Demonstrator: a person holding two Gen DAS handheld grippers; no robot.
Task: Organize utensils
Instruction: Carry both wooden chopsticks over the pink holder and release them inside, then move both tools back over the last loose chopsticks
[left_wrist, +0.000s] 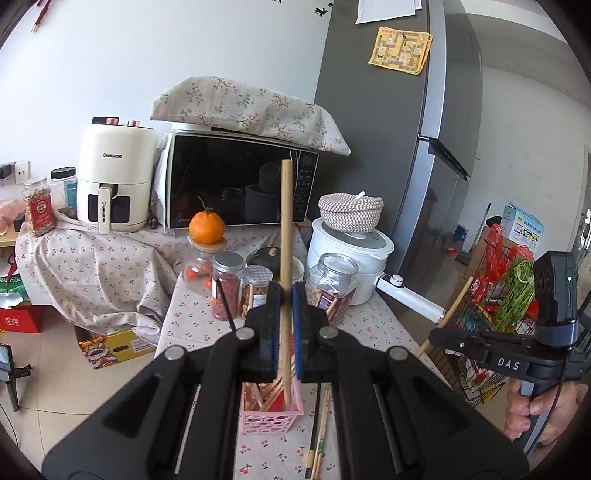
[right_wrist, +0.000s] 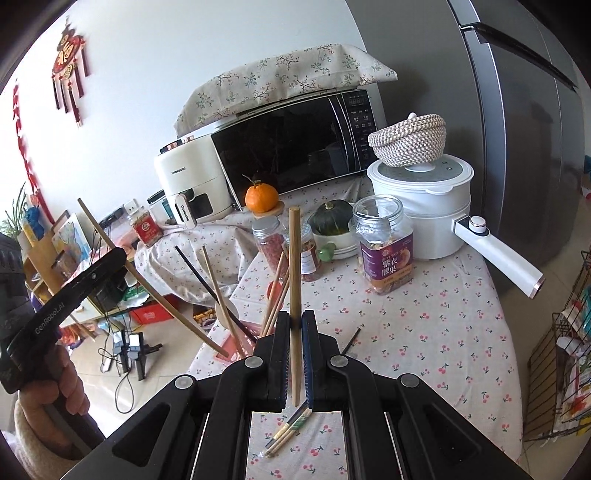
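Observation:
My left gripper (left_wrist: 287, 300) is shut on a long wooden chopstick (left_wrist: 285, 229) that stands almost upright above the pink basket (left_wrist: 271, 415), where several chopsticks lean. My right gripper (right_wrist: 295, 322) is shut on another wooden chopstick (right_wrist: 294, 266), also upright. In the left wrist view the right gripper (left_wrist: 435, 334) hangs to the right of the basket with its stick slanting up. The right wrist view shows the left gripper (right_wrist: 120, 256) at the left, its chopstick (right_wrist: 155, 291) angled down toward the pink basket (right_wrist: 231, 347). Loose chopsticks (right_wrist: 288, 430) lie on the cherry-print tablecloth (right_wrist: 424, 332).
Behind the basket stand spice jars (left_wrist: 227, 284), a labelled glass jar (right_wrist: 384, 247), a green squash (right_wrist: 330, 218), an orange (left_wrist: 207, 227), a white cooker (right_wrist: 424, 206) with a long handle, a microwave (left_wrist: 236, 184) and an air fryer (left_wrist: 116, 177). A grey fridge (left_wrist: 388, 129) and a wire rack (right_wrist: 554, 369) are on the right.

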